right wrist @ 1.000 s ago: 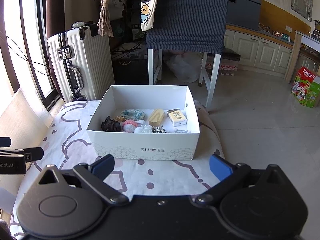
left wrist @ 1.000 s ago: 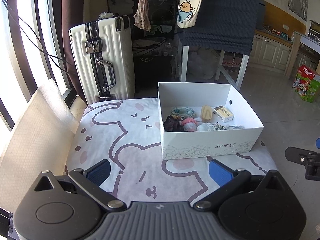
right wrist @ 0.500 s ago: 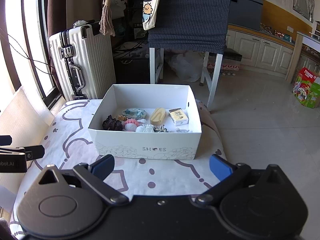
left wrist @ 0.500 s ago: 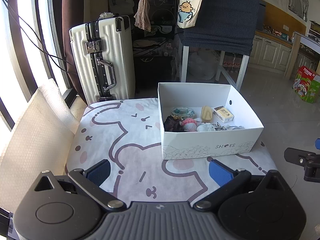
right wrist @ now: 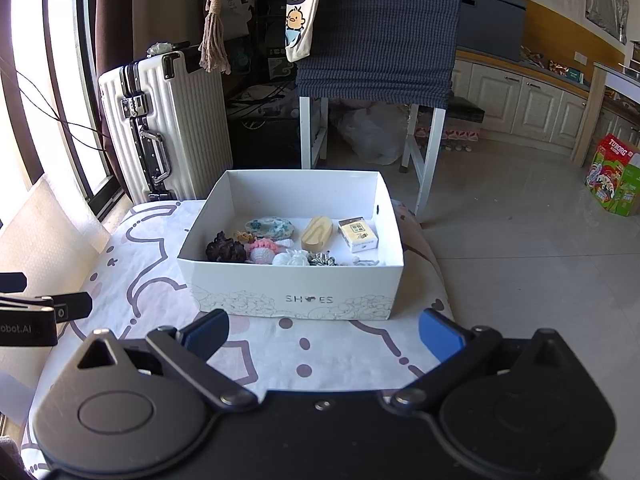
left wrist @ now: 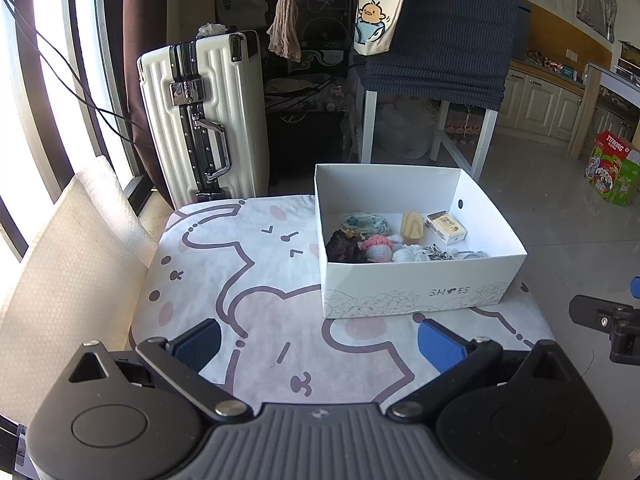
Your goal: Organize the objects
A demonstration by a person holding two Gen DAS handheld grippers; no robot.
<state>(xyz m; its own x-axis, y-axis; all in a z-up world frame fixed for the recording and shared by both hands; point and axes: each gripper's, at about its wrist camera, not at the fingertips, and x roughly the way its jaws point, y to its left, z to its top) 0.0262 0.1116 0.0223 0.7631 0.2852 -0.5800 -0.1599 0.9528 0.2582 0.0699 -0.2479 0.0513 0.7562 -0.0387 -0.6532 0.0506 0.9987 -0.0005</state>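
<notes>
A white shoe box (left wrist: 412,292) (right wrist: 296,292) stands on a table with a cartoon-print cloth (left wrist: 248,280) (right wrist: 152,280). It holds several small items: a dark scrunchie (right wrist: 226,248), a pink knitted piece (right wrist: 262,250), a wooden block (right wrist: 317,232), a small yellow carton (right wrist: 358,234) and a blue-green pouch (right wrist: 270,227). My left gripper (left wrist: 320,340) is open and empty, near the table's front edge, left of the box. My right gripper (right wrist: 322,330) is open and empty, just in front of the box.
A white suitcase (left wrist: 204,120) stands behind the table on the left. A chair draped with dark blue cloth (right wrist: 380,28) is behind the box. A bubble-wrap sheet (left wrist: 60,264) lies at the left. A green carton (right wrist: 616,180) sits on the floor at right.
The right gripper has drifted slightly to the left and back, so the box sits a little more to the right in its view. The left gripper has barely moved.
</notes>
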